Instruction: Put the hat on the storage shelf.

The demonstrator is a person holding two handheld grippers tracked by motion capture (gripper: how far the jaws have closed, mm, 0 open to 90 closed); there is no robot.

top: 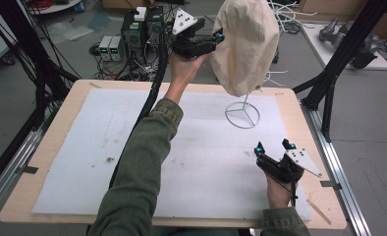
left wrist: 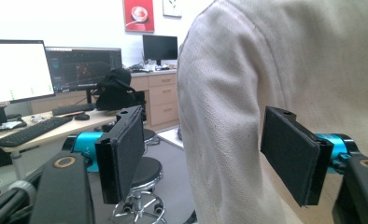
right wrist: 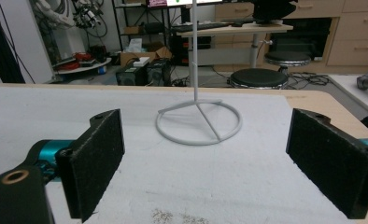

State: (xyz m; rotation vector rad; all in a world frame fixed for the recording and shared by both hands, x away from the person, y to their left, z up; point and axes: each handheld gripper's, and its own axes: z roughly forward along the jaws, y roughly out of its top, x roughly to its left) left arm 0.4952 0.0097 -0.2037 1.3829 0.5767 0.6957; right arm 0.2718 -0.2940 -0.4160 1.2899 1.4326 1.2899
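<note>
A beige fabric cap (top: 245,44) hangs on a white wire stand (top: 242,114) at the back right of the white mat (top: 108,147). My left gripper (top: 216,39) is raised to the cap's left side, open. In the left gripper view the cap's cloth (left wrist: 247,93) lies between the spread pads (left wrist: 121,154), and the gripper (left wrist: 205,154) is not closed on it. My right gripper (top: 273,146) rests low over the mat's front right, open and holding nothing. In the right gripper view the stand's ring base (right wrist: 198,122) sits ahead of the gripper (right wrist: 205,163).
The mat lies on a wooden tabletop (top: 59,128). Black frame posts (top: 336,69) stand off the right edge and cable bundles (top: 39,64) off the left. Electronics boxes (top: 132,32) sit on the floor behind the table. A stool (left wrist: 145,172) and desks lie beyond.
</note>
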